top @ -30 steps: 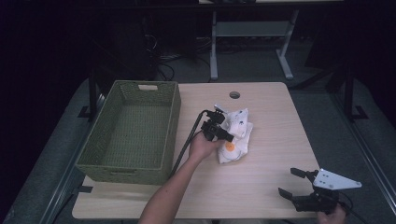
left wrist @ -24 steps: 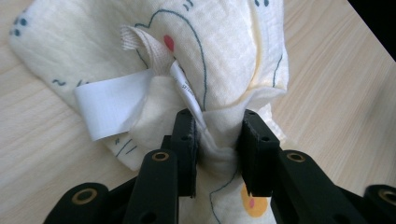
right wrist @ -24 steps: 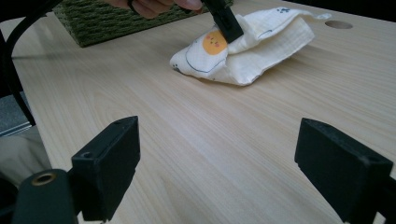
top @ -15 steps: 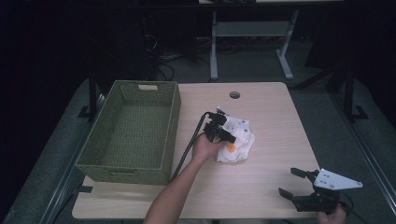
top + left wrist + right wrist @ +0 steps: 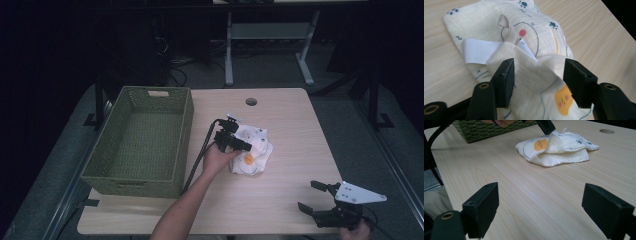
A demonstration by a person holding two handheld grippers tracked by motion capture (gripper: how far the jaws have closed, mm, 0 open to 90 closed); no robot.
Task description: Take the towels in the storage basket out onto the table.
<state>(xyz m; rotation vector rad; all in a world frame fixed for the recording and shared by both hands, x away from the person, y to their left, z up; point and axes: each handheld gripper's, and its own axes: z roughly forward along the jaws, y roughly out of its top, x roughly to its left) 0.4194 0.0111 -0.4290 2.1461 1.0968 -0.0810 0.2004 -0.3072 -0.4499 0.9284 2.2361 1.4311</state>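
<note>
Left gripper [image 5: 537,80] sits right over the folded cream muslin cloth with paw prints and an orange patch [image 5: 534,50], jaws just opening, a loose fold between the pads, neither pressing. The green woven basket [image 5: 142,142] stands beside it. Right gripper [image 5: 549,207] spread wide over bare wooden table [image 5: 529,190], cloth well ahead.

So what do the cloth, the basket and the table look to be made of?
Cloth: thin cream woven fabric, likely cotton muslin; matte, fine grid weave, soft folds, printed paws, sewn loop and label.
Basket: green woven fibre or plastic wicker; the weave shows, the stuff doesn't.
Table: pale wood-grain top, smooth with a slight sheen; possibly laminate.
</note>
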